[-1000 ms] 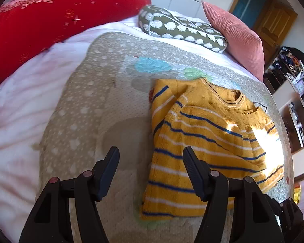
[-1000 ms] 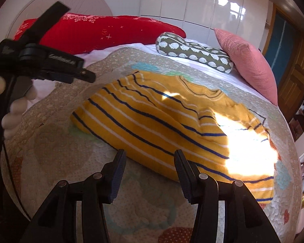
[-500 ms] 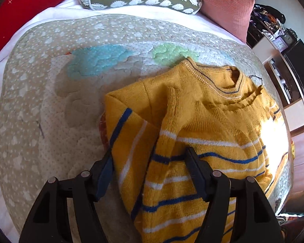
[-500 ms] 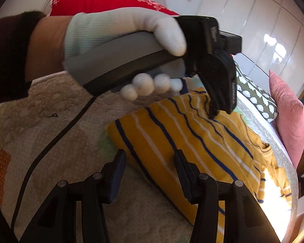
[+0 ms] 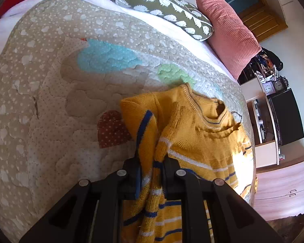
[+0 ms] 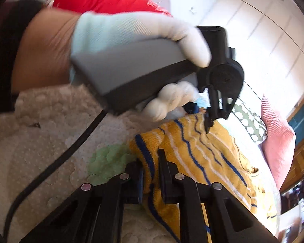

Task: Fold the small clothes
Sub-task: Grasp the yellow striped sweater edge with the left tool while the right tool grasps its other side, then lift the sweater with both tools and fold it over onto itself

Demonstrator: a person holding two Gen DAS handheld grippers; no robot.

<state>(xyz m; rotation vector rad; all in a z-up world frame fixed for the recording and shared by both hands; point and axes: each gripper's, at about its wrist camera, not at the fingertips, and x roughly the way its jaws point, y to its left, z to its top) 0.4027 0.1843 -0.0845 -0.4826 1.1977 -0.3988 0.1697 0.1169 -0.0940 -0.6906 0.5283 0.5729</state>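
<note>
Sweater [image 5: 194, 133] on quilt [image 5: 50, 105]. My left gripper [image 5: 151, 162] closing, jaws pinching shoulder fold; right gripper [image 6: 151, 169] closing on hem corner, blurred, probably gripped.

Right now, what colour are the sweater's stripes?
Blue and white stripes on the mustard-yellow sweater, clearest in the left wrist view.

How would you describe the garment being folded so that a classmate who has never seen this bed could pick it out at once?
Start at the bed's quilted mat, beige with pale dots and coloured patches. On its near side lies a mustard-yellow knitted sweater with blue and white stripes. It is the only garment there; the pink cushion and the green patterned pillow sit far back.
</note>
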